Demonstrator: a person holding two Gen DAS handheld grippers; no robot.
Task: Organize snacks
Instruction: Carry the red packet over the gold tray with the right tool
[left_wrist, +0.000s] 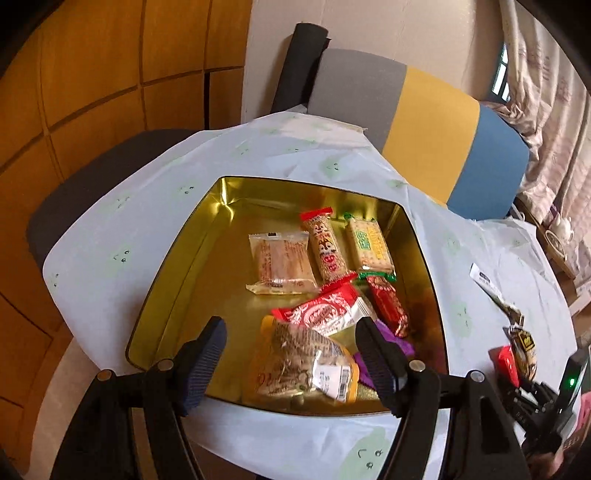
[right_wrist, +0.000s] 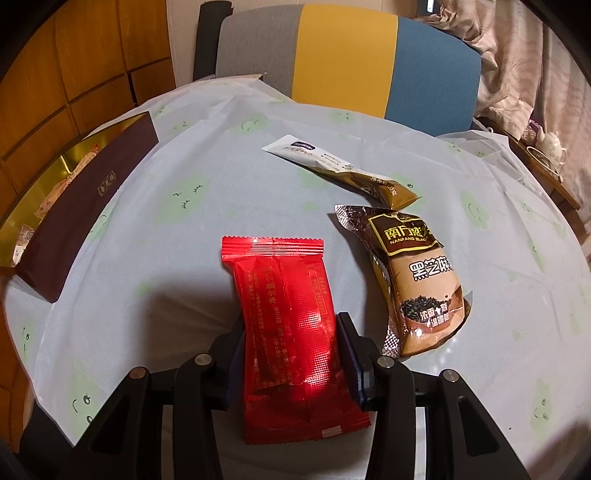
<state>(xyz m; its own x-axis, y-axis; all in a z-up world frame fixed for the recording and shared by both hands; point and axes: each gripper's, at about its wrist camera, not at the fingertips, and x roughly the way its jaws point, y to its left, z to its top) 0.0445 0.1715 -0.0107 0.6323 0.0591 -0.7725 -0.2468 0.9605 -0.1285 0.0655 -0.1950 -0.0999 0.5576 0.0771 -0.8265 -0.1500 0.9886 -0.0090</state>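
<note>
Your right gripper (right_wrist: 293, 343) clamps red packet (right_wrist: 286, 295); your left gripper (left_wrist: 291, 354) gapes wide over tin (left_wrist: 177, 273) of snacks (left_wrist: 317, 254).

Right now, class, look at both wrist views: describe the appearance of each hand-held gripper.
The left hand-held gripper has matte black angular linkage arms with round silver pivot pins, and its fingers carry dark navy ribbed pads. The right hand-held gripper has the same build: black linkages, silver pins, navy pads. In the left view, a small green light glows on its black body. No cables or sleeves are visible.
</note>
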